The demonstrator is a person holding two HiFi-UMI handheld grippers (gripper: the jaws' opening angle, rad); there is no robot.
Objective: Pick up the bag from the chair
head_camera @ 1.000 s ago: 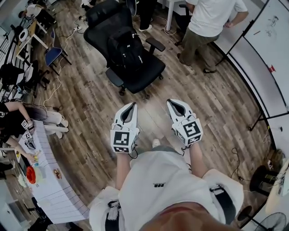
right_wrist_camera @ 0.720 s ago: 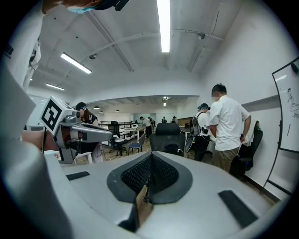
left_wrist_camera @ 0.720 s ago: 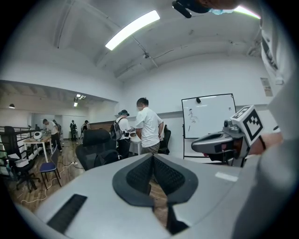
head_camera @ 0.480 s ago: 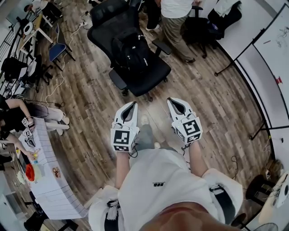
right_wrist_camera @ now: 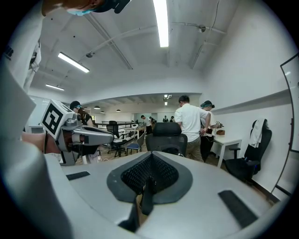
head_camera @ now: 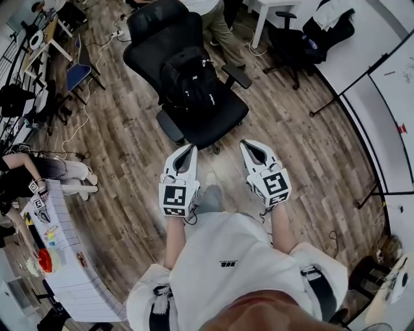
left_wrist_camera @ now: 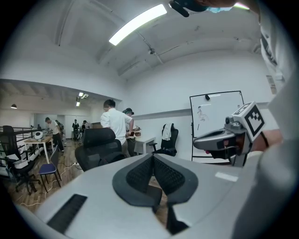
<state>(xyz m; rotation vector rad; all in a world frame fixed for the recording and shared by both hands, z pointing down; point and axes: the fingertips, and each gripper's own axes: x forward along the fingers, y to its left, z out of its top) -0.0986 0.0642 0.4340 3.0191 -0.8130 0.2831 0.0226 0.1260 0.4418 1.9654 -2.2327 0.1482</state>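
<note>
Two handheld grippers are held side by side in front of the person's white shirt, both pointing toward an office chair. The left gripper [head_camera: 187, 150] has its jaws pressed together with nothing between them; in its own view the dark ribbed pads [left_wrist_camera: 138, 172] meet along a thin line. The right gripper [head_camera: 248, 146] is closed and empty too, its pads [right_wrist_camera: 163, 172] touching. Each carries a cube with square black-and-white markers at its rear.

Just beyond the gripper tips, and apart from them, stands the black office chair [head_camera: 220, 117] on a wooden plank floor [head_camera: 129, 139]. The bag [head_camera: 189, 81], a black backpack, sits upright on the chair seat, toward its back edge and leaning against the backrest, between the two armrests. Neither gripper touches it.

Behind the chair a person in a white shirt [head_camera: 217, 19] stands by a white desk [head_camera: 265, 16]. Farther right is a second black chair [head_camera: 294, 42] and a whiteboard [head_camera: 388, 90]. At the left sit a blue chair [head_camera: 76, 76] and a long white table [head_camera: 74, 271].
</note>
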